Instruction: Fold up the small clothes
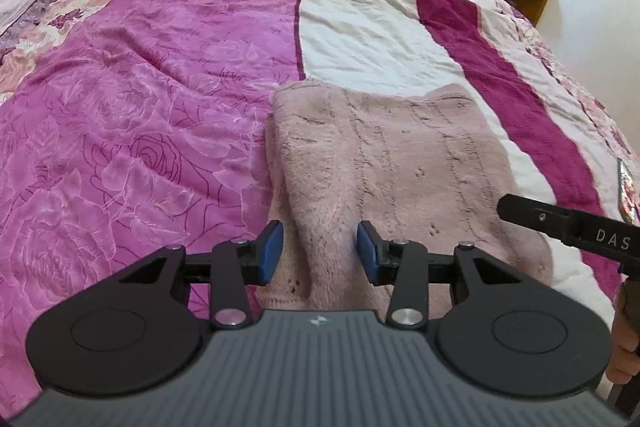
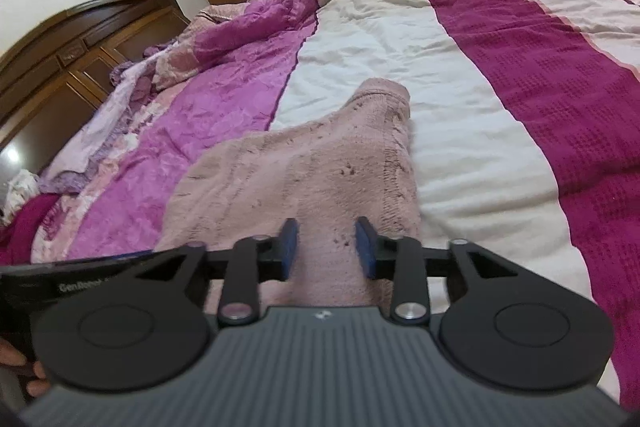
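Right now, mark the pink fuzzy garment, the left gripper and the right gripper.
pink fuzzy garment (image 1: 400,155): left wrist view, middle of its flat top.
left gripper (image 1: 320,253): left wrist view, midway between its blue pads.
right gripper (image 2: 326,249): right wrist view, midway between its blue pads.

A small, fluffy, dusty-pink knitted garment (image 1: 400,163) (image 2: 304,179) with cable-like vertical ribs lies flat and spread; it rests on the bed cover, across the purple and the white stripe; one narrow part points away.

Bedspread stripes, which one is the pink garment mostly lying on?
The white stripe, between the floral pink panel and the dark magenta stripe. The garment covers its near end; only its left edge overlaps the floral panel.
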{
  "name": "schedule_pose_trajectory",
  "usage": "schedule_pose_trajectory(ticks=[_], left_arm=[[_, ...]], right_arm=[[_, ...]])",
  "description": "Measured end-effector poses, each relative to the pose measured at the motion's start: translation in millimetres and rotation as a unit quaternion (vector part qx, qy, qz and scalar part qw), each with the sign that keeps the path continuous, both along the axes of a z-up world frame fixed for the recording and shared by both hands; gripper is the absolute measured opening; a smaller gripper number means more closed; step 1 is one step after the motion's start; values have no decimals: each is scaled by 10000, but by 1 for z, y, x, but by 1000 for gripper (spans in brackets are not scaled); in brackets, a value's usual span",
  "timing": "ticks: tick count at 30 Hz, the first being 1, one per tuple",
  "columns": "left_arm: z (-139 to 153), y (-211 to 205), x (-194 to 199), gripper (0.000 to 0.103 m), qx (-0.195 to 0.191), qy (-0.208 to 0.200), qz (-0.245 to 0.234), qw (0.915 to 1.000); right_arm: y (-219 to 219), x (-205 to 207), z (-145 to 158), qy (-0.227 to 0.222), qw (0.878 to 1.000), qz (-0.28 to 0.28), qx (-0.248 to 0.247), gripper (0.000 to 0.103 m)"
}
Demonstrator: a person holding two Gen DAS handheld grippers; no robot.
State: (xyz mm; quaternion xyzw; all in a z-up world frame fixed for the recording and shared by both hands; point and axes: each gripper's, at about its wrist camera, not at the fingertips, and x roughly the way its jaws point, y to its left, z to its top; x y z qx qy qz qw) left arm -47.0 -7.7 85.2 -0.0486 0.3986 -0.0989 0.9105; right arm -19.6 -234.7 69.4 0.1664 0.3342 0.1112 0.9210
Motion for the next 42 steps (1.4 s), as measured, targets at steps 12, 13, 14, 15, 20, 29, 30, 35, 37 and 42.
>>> schedule_pose_trajectory(ticks=[12,13,14,15,20,29,30,35,37,42], left_arm=[[32,-9,-47,76,12,-60,93,9999],[32,-11,-52,76,84,-61,124,9999],[30,-13,-56,76,156,-44,148,9998],[28,-16,-59,76,266,24,186,9995],[12,-22,-71,76,369,216,288,9987],[-13,-27,-72,76,595,374,417,9967],[-16,-27,-71,76,596,407,415,9965],[-29,-30,-65,76,699,562,367,9953],[-35,-31,-63,76,715,640,331,9948],[-42,-31,-61,76,771,697,347,9940]], right_arm=[[2,-49,27,-197,9992,154,-308,67],[2,-53,27,-193,9991,145,-343,67],[2,-57,25,-191,9990,133,-378,72],[3,-60,23,-186,9989,112,-415,76],[9,-70,8,-48,9980,112,-627,76],[15,-70,-23,288,9951,-34,-945,76],[14,-69,-26,332,9952,-61,-919,76],[9,-69,-36,413,9959,-160,-790,76],[10,-68,-37,417,9958,-144,-803,76],[10,-67,-40,420,9956,-122,-828,76]])
